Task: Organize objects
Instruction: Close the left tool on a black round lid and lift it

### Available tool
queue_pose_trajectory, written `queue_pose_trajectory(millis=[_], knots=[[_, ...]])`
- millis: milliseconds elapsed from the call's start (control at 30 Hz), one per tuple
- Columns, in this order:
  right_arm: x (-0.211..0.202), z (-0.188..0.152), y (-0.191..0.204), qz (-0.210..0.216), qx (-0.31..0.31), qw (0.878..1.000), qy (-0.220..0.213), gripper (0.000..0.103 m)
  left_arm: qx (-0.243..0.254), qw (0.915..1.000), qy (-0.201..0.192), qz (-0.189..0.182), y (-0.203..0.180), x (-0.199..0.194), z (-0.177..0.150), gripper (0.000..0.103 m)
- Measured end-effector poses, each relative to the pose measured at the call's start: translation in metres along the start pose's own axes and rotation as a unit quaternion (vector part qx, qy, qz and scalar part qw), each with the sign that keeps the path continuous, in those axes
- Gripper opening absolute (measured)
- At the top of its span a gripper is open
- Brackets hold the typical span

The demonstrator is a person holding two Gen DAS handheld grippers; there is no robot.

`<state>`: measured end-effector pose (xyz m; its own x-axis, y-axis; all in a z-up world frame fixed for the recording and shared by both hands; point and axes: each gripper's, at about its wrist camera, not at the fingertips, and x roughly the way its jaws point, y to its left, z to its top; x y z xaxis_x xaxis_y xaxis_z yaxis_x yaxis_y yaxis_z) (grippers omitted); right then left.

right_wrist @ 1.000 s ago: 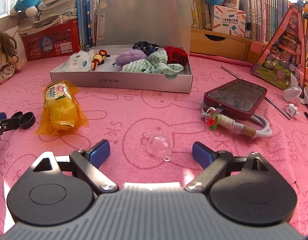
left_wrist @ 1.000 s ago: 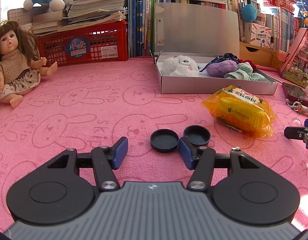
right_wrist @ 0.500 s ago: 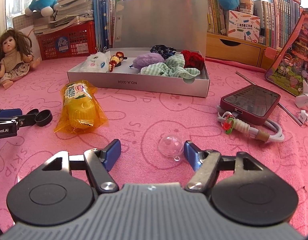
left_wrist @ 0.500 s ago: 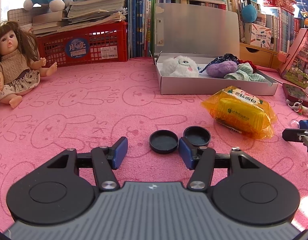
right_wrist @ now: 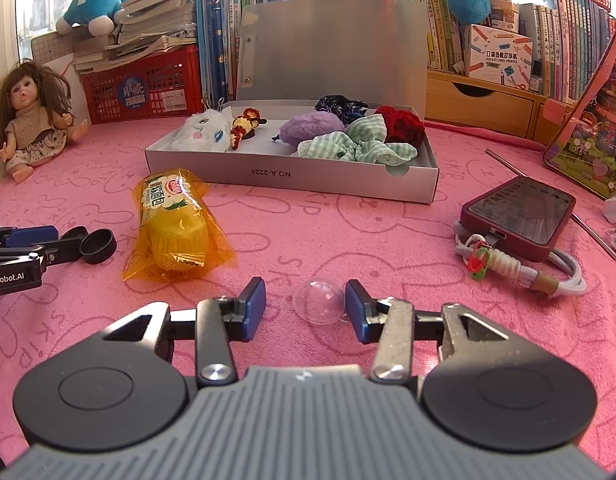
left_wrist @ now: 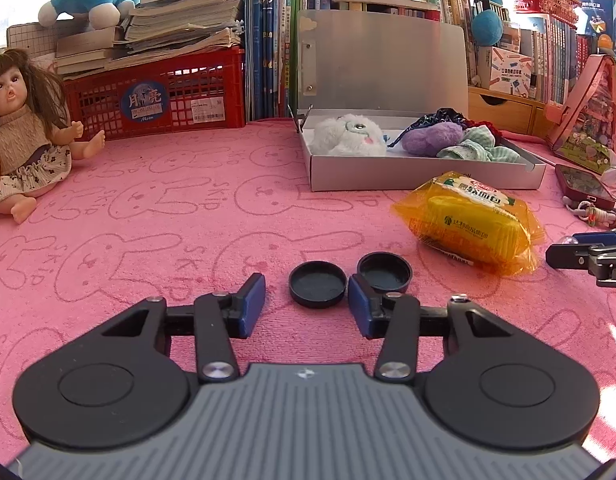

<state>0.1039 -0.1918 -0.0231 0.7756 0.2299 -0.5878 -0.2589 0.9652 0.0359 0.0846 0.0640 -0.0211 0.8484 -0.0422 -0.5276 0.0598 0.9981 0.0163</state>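
Two grippers closing in, most of the tidying apparently still ahead.

The pink cloth fills both views; the open grey box at upper centre already holds plush toys and scrunchies, while the yellow snack pack, the phone, the black caps and the clear dome lie loose. The right gripper has just been narrowing around the clear dome, one pad seemingly touching, the other apart. The left gripper has just been narrowing too, one black cap between unclamped fingers, the second cap beyond. Only the right view shows the phone fully.
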Motion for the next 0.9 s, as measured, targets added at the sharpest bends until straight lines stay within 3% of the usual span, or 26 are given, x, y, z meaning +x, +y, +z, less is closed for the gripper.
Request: queue_pose_trajectory(millis=[133,300,900], knots=[[-0.0001,0.0002,0.0018,0.0,-0.005,1.0,-0.001,0.042,-0.002,1.0,0.0,-0.003,0.0004,0.0,-0.0001,0.049],[-0.0005,-0.0001,0.0014,0.0,-0.002,1.0,-0.003,0.034,0.003,1.0,-0.003,-0.006,-0.0019,-0.0013,-0.0006,0.037],[-0.0065,0.0031,0.0048,-0.001,0.006,1.0,-0.013,0.032,-0.024,0.9996,0.005,-0.013,0.0001,-0.0087,-0.0002,0.036]])
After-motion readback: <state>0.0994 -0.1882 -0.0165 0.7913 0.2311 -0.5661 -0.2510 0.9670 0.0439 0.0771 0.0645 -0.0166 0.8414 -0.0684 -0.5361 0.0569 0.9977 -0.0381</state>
